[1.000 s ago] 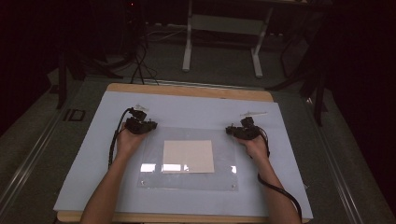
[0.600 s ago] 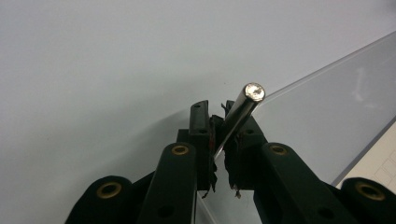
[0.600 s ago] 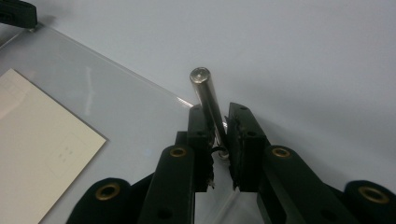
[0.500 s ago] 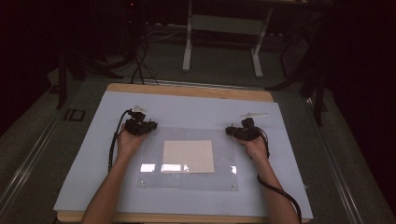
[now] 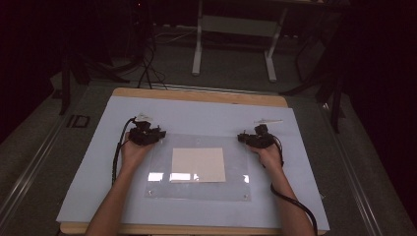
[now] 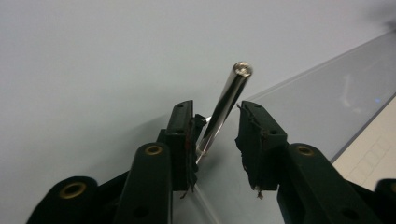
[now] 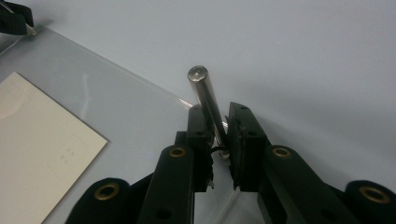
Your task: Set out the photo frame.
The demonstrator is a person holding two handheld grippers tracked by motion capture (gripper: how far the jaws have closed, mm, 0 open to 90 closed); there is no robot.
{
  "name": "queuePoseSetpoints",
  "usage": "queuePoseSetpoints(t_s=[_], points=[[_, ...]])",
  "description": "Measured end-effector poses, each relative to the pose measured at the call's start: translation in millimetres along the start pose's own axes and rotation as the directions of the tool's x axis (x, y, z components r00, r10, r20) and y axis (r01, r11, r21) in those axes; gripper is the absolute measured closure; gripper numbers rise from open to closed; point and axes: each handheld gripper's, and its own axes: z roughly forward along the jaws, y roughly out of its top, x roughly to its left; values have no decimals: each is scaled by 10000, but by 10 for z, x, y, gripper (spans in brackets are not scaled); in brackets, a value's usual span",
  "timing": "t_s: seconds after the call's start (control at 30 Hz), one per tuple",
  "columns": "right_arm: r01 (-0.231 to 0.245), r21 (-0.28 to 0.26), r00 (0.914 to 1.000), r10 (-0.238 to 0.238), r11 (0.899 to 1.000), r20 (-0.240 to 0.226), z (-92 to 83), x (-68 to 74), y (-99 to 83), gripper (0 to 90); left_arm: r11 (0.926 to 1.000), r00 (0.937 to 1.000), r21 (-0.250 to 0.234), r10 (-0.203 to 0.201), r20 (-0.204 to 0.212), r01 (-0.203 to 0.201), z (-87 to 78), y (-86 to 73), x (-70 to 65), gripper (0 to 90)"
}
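Left gripper (image 6: pixel 215 135) jaws had just been opening. A metal pin (image 6: pixel 225 105) stood between them, leaning on the left-hand pad, with a clear gap to the other pad. So not clamped; looked like a release. In the high view the hand sat at the clear sheet's (image 5: pixel 236 184) far-left corner, same spot as in the two earlier frames.

Right gripper (image 7: pixel 219 135) was narrow, both pads pinching a second pin (image 7: pixel 205 100). It sat at the sheet's far-right corner and had not moved across the frames.

Both pins were upright-ish, tilted slightly, right at the sheet's edge over the blue mat (image 5: pixel 196 115) on the desk (image 5: pixel 196 96). Cream paper square (image 5: pixel 198 164) lay under the sheet, centred.

My read: pins go in at the sheet corners to hold it down. Left one likely seated and let go, right one not yet freed. Can't confirm either pin sat in a hole; the tips were hidden by the jaws.

Containers: none on the desk, nothing to report.
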Motion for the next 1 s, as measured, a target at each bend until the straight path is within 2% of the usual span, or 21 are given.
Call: queuePoseSetpoints(t_s=[0.03, 0.17, 0.3, 0.4, 0.6, 1.0], points=[[0, 0, 10000, 0, 10000, 0, 0, 0, 0, 797, 10000, 10000, 0, 0, 0, 0, 0, 0, 0, 651], [-70, -51, 10000, 71, 10000, 22, -2, 0, -8, 795, 9974, 9996, -704, 138, -258, -156, -64, -15, -17, 634], [-153, -91, 9999, 153, 9998, -15, -3, -2, -14, 793, 9911, 9986, -1292, 279, -450, -335, -107, -29, -38, 688], [-154, -99, 9999, 153, 9998, -31, -3, -5, -16, 793, 9864, 9992, -1619, 252, -316, -300, -122, -34, -48, 727], [-194, -149, 9998, 193, 9997, -71, -4, -10, -23, 791, 9835, 9988, -1775, 284, -396, -350, -108, -59, -47, 827], [-202, -163, 9998, 200, 9997, -100, -5, -14, -26, 791, 9787, 9988, -2029, 229, -435, -313, -129, -86, -54, 815]])
